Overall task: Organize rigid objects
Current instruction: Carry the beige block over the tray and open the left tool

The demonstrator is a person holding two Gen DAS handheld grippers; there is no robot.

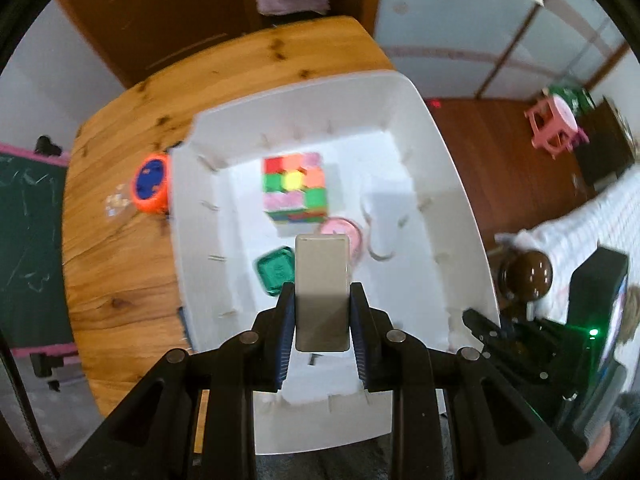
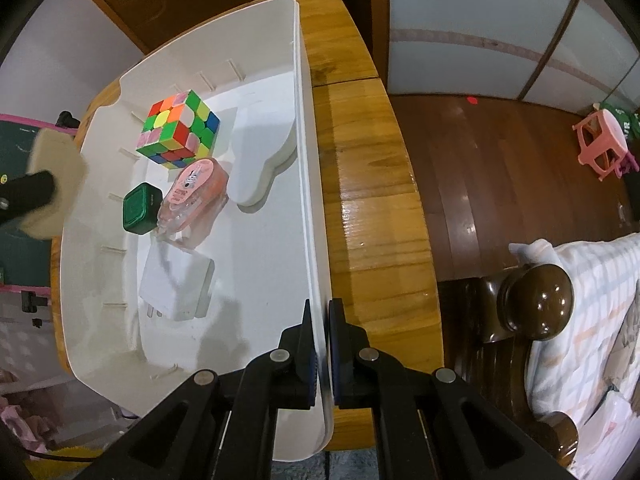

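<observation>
The left gripper (image 1: 322,300) holds a flat, beige rectangular block (image 1: 321,292) clamped between its blue-padded fingers (image 1: 285,336), hanging above the open white plastic bin (image 1: 452,216) that sits on the knotty wooden table (image 1: 120,280). The right gripper (image 2: 322,344) is pinched shut on the bin's near side wall (image 2: 316,240), one finger inside and one outside.

Inside the bin, a scrambled multicoloured puzzle cube (image 2: 178,130) sits toward the far end. Just in front of it lie a small dark green square box (image 2: 142,208) and a pink, translucent tape-dispenser-shaped item (image 2: 194,200), touching each other. A white plug adapter (image 2: 174,288) rests nearer the right gripper, and a white cloud-shaped flat piece (image 2: 266,160) lies beside the bin's right wall.

Outside the bin, against its left wall, an orange round object with a blue face (image 1: 151,182) sits on the table. A pink plastic stool (image 2: 602,146) stands on the dark wooden floor (image 2: 500,160).
</observation>
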